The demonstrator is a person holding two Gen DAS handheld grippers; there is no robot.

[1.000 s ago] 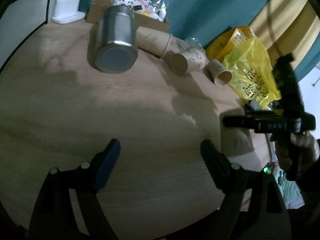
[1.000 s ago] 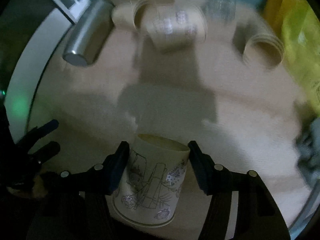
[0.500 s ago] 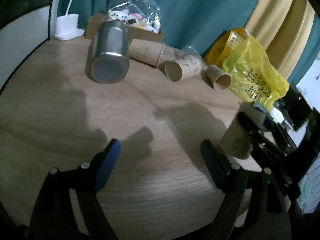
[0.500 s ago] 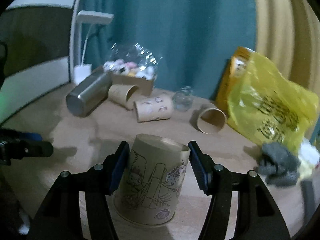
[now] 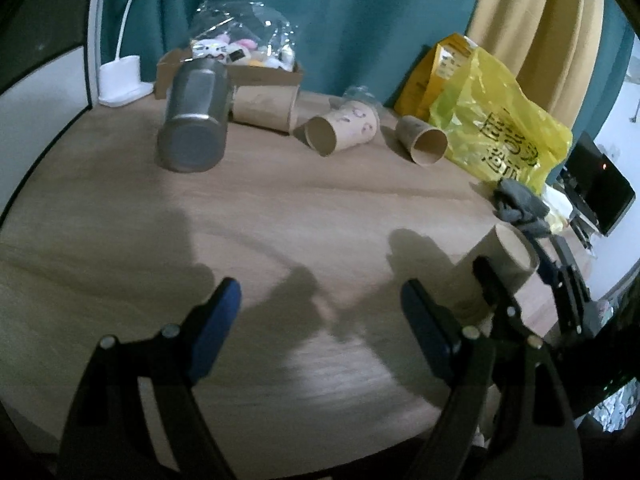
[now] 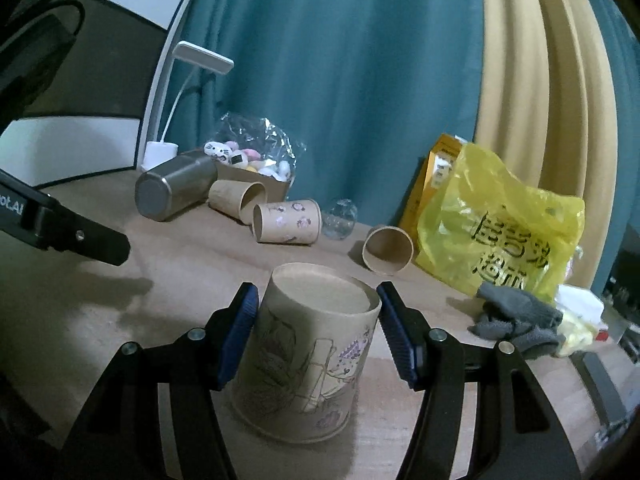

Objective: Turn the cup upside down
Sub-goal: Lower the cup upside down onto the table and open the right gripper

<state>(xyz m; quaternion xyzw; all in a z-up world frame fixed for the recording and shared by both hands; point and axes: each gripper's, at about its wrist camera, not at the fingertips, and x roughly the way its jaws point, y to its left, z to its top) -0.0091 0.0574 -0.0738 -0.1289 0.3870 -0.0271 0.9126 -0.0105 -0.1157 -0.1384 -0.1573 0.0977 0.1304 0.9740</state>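
The paper cup [image 6: 308, 364], brown card with sketchy line drawings, sits upside down on the wood-grain table [image 5: 280, 216], flat base up. The right tool [image 6: 316, 328] brackets it, blue ribbed pads spread just off its sides; half a second ago they hugged it tighter. The left tool [image 5: 320, 320] hangs spread wide over bare wood, holding nothing.
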